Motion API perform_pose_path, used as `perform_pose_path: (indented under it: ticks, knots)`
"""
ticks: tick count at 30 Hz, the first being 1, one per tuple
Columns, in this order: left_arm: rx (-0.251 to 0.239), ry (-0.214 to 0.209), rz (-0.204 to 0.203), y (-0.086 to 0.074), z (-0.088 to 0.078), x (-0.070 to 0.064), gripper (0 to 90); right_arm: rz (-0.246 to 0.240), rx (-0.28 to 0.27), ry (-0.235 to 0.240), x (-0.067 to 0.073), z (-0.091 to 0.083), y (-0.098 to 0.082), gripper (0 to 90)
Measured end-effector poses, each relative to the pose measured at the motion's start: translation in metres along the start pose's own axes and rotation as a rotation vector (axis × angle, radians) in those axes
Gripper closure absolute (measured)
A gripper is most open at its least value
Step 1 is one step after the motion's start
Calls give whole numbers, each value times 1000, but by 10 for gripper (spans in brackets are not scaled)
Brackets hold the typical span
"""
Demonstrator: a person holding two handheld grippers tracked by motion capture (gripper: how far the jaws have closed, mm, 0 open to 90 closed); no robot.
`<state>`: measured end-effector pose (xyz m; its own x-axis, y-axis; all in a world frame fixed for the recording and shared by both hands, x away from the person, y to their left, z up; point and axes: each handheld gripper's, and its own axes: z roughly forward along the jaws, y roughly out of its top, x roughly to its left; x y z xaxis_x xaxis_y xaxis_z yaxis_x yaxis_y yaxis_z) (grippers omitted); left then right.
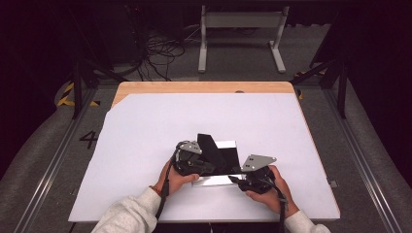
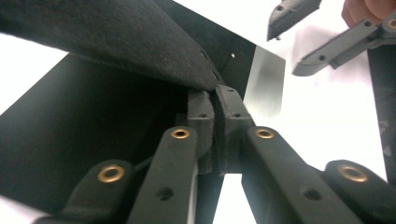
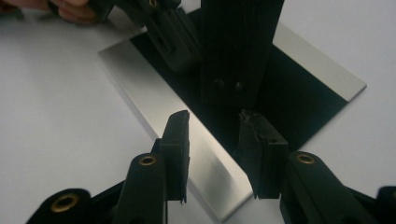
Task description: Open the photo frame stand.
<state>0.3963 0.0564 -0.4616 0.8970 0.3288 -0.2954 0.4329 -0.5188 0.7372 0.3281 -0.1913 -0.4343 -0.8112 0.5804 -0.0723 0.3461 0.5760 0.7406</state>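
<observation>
A flat black panel with silver borders (image 1: 232, 145) lies on the white sheet, near the front edge. A stiff black flap (image 1: 208, 144) rises from its middle, fixed by two rivets at its base (image 3: 228, 86). My left gripper (image 1: 201, 164) is shut on the flap's edge; in the left gripper view the pads meet on the flap (image 2: 116, 42) at their tips (image 2: 215, 95). My right gripper (image 3: 215, 126) stands open just above the panel's near silver border (image 3: 154, 102), below the flap's base, with nothing between its fingers. It also appears across the panel in the left gripper view (image 2: 287, 51).
The white sheet (image 1: 145, 145) covers a wooden table (image 1: 204, 87) and reaches wide to the left, right and back of the panel. Beyond the table stand a grey metal frame (image 1: 240, 34) and loose cables (image 1: 160, 53) on the floor.
</observation>
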Motion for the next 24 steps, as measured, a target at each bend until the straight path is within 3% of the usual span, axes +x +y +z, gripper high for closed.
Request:
perform_pose_path:
  ticks: [2,5,10,12,14,16,21,24]
  knots:
    - [-66,-28,-1,1,-6,1,900,5,6,10,-1,8,1,627]
    - [-96,15,-4,5,-16,1,900,-14,19,-8,0,15,2,624]
    - [-100,65,23,-1,-34,1,898,-6,18,-28,-1,17,2,587]
    - [-97,74,29,-2,-37,-1,889,-4,11,-24,-2,17,3,573]
    - [-50,120,94,-8,-44,-9,856,8,-2,-42,-5,15,5,526]
    - [-38,118,106,-11,-45,-10,850,16,-18,-40,-7,15,6,513]
    - [3,133,139,-30,-53,-17,733,24,-5,-34,-8,31,18,354]
    - [9,161,164,-42,-60,-24,692,40,-3,-28,-9,38,21,351]
